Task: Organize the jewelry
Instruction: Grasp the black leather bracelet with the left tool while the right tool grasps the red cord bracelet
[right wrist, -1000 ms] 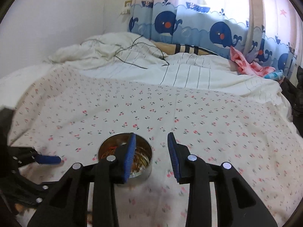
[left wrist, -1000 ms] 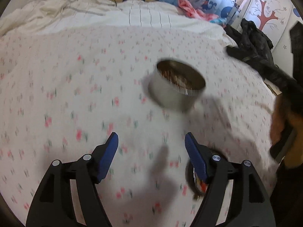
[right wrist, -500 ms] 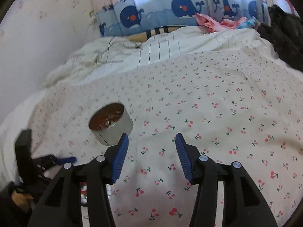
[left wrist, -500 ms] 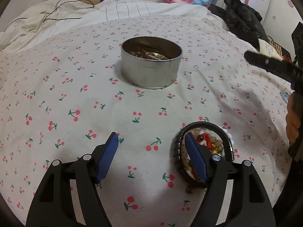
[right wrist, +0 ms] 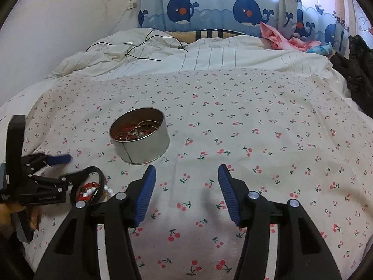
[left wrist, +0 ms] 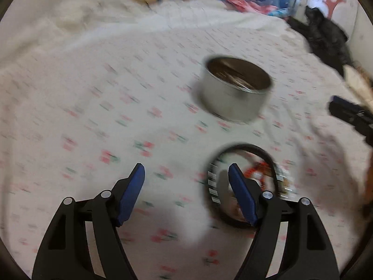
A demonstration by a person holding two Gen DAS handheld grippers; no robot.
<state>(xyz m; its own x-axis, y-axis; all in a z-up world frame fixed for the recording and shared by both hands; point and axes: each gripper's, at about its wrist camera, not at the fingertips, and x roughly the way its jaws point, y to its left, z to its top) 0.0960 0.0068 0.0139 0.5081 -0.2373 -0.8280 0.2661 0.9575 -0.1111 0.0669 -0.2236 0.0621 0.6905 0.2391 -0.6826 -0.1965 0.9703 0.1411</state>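
We find the black ring bangle (right wrist: 92, 180) with loose red and white beads (right wrist: 89, 190) on the cherry-print sheet (right wrist: 256, 140), near the round metal tin (right wrist: 139, 140). Left gripper (left wrist: 186, 182) released, empty; right gripper (right wrist: 185, 179) opening, empty. We judge the bangle light and stiff, best taken across its rim; the beads look slippery.

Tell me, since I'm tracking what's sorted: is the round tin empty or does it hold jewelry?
Holds jewelry. The open, upright round tin shows thin metal rings and red pieces inside.
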